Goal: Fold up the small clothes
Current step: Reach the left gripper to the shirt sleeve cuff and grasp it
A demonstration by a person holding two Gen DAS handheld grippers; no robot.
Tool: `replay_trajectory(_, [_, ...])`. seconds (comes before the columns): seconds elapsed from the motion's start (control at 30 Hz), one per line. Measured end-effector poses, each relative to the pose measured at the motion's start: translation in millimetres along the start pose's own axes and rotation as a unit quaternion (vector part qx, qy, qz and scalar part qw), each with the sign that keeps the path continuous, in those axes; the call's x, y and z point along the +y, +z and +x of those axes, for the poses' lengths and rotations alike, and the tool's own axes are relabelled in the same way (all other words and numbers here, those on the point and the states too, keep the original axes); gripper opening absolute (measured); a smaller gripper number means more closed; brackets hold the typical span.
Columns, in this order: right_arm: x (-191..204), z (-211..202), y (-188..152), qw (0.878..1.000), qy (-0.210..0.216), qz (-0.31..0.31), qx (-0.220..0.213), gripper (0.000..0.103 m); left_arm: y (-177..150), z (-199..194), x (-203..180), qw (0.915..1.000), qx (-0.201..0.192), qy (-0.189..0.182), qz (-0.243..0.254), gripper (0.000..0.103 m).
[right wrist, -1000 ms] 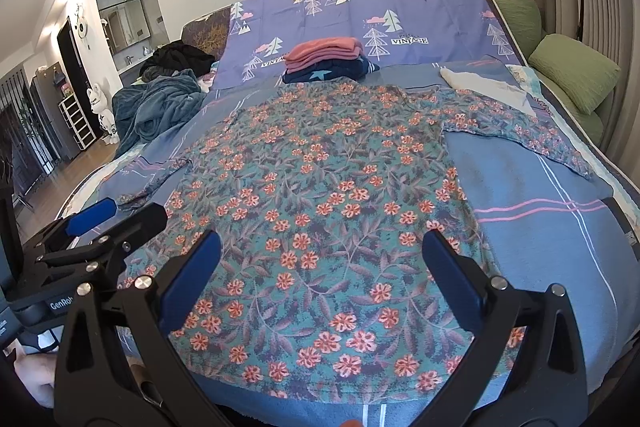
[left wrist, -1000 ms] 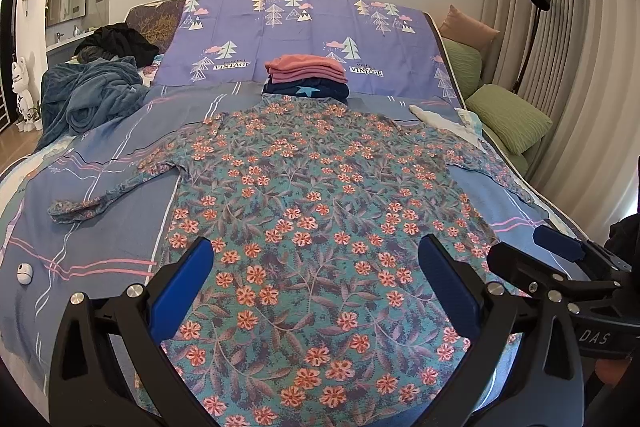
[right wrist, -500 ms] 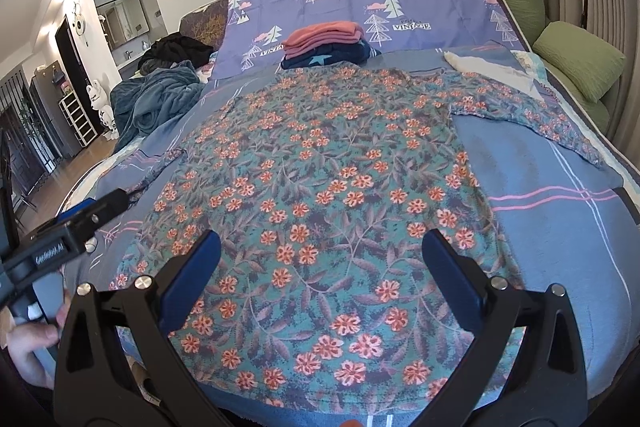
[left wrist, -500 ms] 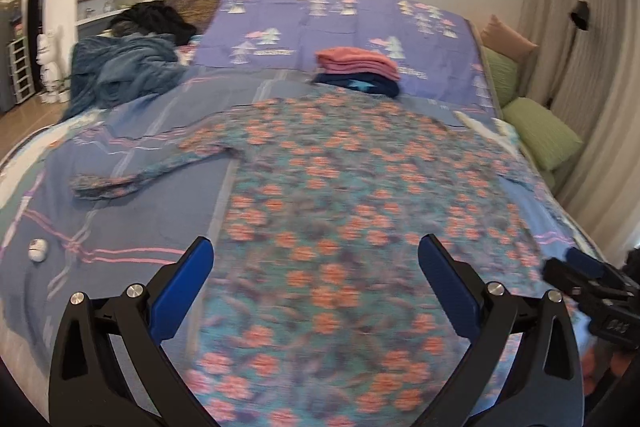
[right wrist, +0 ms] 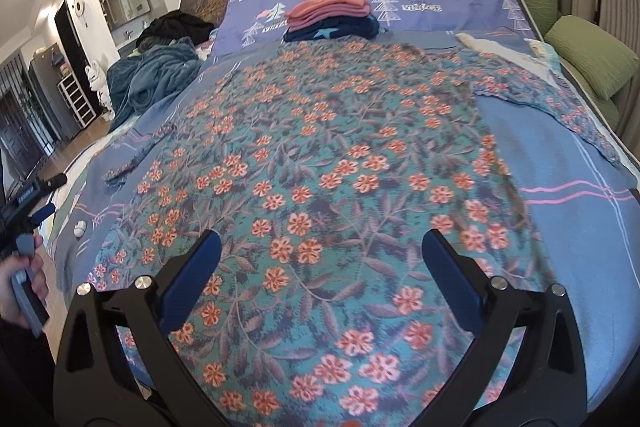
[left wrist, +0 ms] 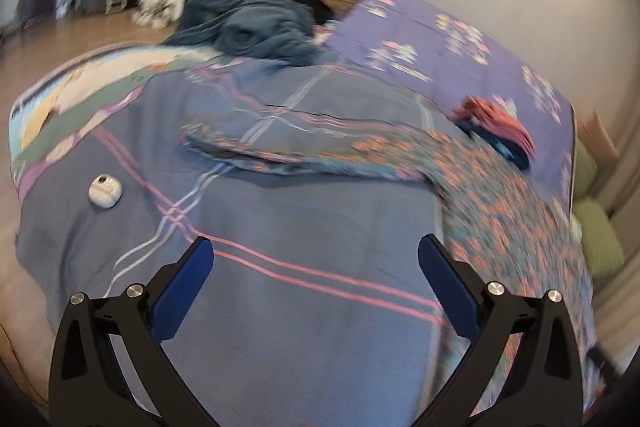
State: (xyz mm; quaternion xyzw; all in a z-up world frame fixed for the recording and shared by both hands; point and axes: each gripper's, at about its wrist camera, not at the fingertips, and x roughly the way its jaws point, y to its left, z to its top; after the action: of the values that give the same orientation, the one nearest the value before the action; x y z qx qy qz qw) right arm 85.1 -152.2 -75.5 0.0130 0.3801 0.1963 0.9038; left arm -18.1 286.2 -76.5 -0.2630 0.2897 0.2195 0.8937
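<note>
A teal long-sleeved shirt with orange flowers (right wrist: 340, 155) lies spread flat on the bed, sleeves out to both sides. My right gripper (right wrist: 320, 267) hovers open over its lower hem, holding nothing. In the blurred left wrist view, my left gripper (left wrist: 316, 279) is open above the bare blue bedspread (left wrist: 300, 227), left of the shirt's body (left wrist: 512, 211). The shirt's left sleeve (left wrist: 280, 151) stretches across ahead of it. The left gripper (right wrist: 36, 195) also shows at the left edge of the right wrist view, held by a hand (right wrist: 20, 287).
A folded stack, pink on navy (right wrist: 332, 17), sits beyond the shirt's collar. A small white round device (left wrist: 105, 190) lies on the bedspread left of the sleeve. A rumpled blue blanket (left wrist: 256, 23) and dark clothes lie at the far left; green pillows (right wrist: 592, 63) line the right.
My left gripper has swung left, off the shirt's hem, to face the left sleeve and bare bedspread. My right gripper has shifted slightly forward over the hem. Both stay open.
</note>
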Motion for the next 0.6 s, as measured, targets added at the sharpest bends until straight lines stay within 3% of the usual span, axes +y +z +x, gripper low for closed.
replay_trajectory(0.1, [4, 12, 0, 1.000, 0.005, -0.006, 0.006, 0.101, 19, 21, 30, 0.9984, 0.003, -0.018, -0.054, 0.100])
replay_trajectory(0.2, [8, 20, 1, 1.000, 0.010, -0.009, 0.005, 0.101, 34, 47, 58, 0.9928, 0.011, -0.039, -0.113, 0.090])
replay_trajectory(0.37, [12, 30, 3, 1.000, 0.010, -0.019, -0.001, 0.101, 49, 88, 86, 0.9841, 0.020, -0.027, -0.174, 0.060])
replay_trajectory(0.47, [15, 29, 4, 0.999, 0.000, -0.032, -0.020, 0.101, 56, 116, 106, 0.9719, 0.035, -0.042, -0.229, 0.057])
replay_trajectory(0.6, [21, 31, 5, 0.998, 0.008, -0.045, -0.037, 0.101, 73, 144, 117, 0.9711, 0.039, -0.028, -0.234, 0.057])
